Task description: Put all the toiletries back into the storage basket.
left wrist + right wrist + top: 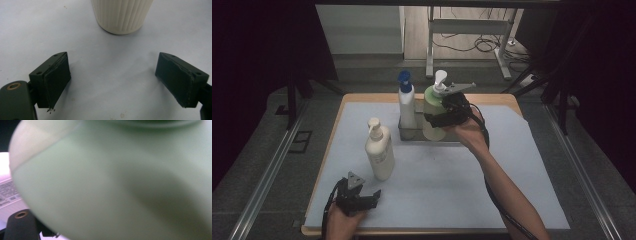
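Got my right claw (443,116) pinching the green pump bottle (432,107) by the tray (408,133) near the table's (512,165) far edge. Left claw (362,199) sits spread near the front-left corner, cream bottle (380,150) just beyond it.

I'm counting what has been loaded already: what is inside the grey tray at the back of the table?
The grey tray holds the blue-capped bottle and, beside it, the green bottle in the right gripper. The bottles' bases and the tray floor are hidden.
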The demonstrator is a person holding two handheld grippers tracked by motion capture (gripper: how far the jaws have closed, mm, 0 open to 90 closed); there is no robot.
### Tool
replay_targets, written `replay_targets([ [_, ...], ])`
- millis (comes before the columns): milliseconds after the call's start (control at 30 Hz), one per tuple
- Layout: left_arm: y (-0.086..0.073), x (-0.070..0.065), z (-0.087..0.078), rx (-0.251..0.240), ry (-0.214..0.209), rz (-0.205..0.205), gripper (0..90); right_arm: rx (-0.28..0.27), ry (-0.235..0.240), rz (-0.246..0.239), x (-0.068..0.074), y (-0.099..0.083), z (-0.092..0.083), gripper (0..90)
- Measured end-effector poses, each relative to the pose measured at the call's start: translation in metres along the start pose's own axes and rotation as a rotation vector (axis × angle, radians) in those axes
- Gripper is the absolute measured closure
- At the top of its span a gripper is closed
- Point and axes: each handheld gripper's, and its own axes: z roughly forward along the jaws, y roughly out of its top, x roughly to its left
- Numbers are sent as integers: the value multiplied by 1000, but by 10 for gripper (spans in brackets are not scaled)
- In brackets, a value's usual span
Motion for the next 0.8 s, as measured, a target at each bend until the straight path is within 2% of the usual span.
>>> replay_targets([
  [800,0,0,0,-1,-1,-1,123,13,-79,45,-15,16,28,127],
])
